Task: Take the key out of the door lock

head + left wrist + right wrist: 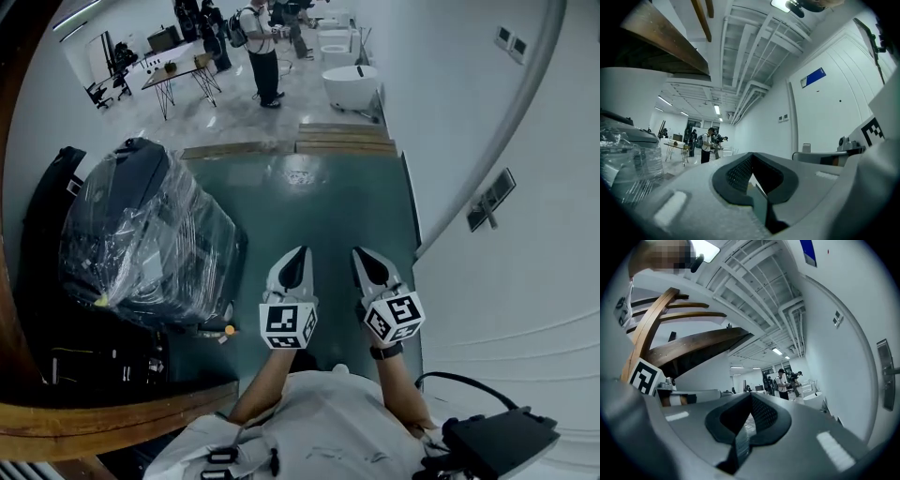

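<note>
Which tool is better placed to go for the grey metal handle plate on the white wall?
Probably right: the right tool sits nearer the grey metal handle plate, on that side.

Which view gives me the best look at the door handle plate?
Head view: the handle plate shows whole at right, seen from above. The right gripper view catches it stretched at the frame's right edge, with its lever cut off. I can't make it out in the left gripper view.

R gripper (751,395) jaws together, nothing btwn, marker cube (644,376) left, ppl (781,383) far back
</note>
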{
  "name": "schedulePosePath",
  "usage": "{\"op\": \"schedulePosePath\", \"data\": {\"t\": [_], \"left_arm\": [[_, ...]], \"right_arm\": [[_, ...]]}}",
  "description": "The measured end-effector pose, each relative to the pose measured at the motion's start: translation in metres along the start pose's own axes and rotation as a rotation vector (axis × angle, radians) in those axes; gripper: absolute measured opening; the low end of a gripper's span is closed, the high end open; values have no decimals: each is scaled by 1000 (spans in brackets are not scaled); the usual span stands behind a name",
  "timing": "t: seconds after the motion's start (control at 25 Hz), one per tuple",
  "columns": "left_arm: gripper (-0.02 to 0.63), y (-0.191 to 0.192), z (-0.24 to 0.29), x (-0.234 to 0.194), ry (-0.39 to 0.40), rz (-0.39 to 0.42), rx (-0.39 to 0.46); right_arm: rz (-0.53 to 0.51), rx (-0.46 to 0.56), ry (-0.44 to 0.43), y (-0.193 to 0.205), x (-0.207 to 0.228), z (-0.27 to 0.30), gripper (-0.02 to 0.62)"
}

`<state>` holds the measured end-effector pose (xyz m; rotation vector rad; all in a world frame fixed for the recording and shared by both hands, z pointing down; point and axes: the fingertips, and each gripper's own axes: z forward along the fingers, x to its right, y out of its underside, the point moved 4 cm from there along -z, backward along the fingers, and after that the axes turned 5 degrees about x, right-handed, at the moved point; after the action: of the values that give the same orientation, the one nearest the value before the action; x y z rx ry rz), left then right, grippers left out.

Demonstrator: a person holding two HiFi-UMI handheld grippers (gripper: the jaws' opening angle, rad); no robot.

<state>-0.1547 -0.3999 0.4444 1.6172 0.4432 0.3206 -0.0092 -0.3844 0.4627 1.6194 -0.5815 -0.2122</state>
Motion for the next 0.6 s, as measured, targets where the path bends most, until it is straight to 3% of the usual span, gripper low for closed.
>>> {"op": "schedulePosePath", "data": {"t": [0.24, 0.6], "left_arm": [[3, 6, 86, -41, 74, -15, 0], [3, 6, 196, -100, 225, -86, -1]], "right_arm": [[-12, -21, 80, 14, 45, 77, 6], [-76, -4, 132, 7, 73, 203, 6]]}}
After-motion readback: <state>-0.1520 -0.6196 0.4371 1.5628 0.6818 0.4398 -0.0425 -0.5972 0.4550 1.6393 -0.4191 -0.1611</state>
